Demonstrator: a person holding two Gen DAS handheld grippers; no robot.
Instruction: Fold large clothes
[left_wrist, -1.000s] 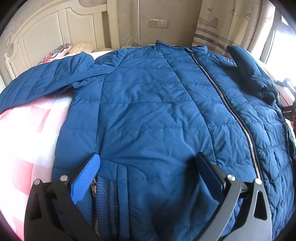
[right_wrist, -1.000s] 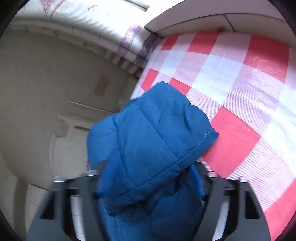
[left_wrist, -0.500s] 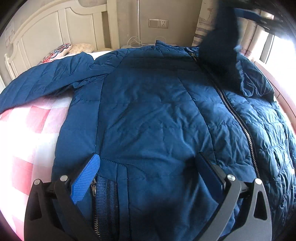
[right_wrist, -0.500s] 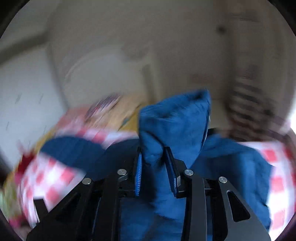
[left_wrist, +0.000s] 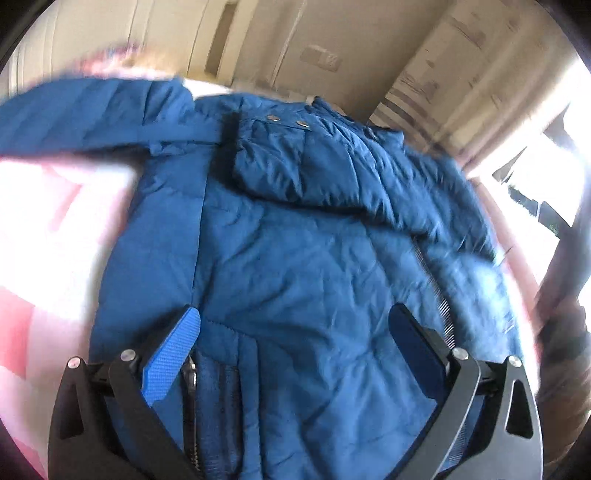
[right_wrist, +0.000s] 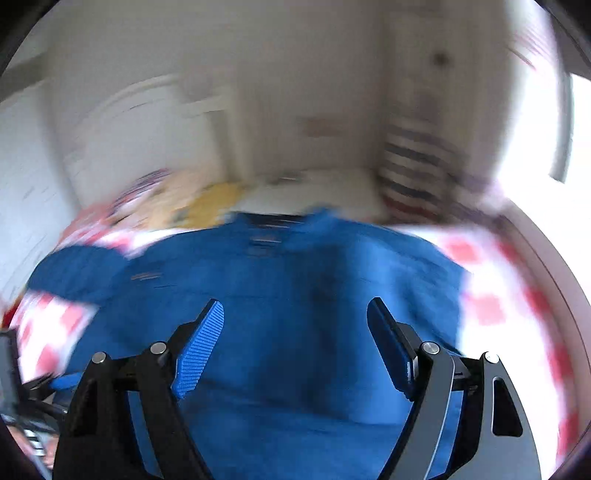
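A blue quilted jacket (left_wrist: 295, 258) lies front up on the bed. Its right sleeve (left_wrist: 314, 162) is folded across the chest, cuff snaps showing. Its other sleeve (left_wrist: 85, 114) stretches out to the left. My left gripper (left_wrist: 295, 325) is open, hovering over the jacket's hem by the pocket zipper (left_wrist: 190, 373). My right gripper (right_wrist: 295, 317) is open and empty above the jacket (right_wrist: 277, 295); that view is motion-blurred.
The bed has a red and white checked sheet (left_wrist: 48, 229), also in the right wrist view (right_wrist: 491, 295). A white headboard (right_wrist: 140, 125), pillows (right_wrist: 173, 199) and a striped curtain (left_wrist: 439, 77) stand at the far end. A bright window (left_wrist: 535, 155) is at right.
My right gripper carried the sleeve over the jacket's chest, opened and let it go. The sleeve now lies folded across the front. Both views have shifted and blurred.
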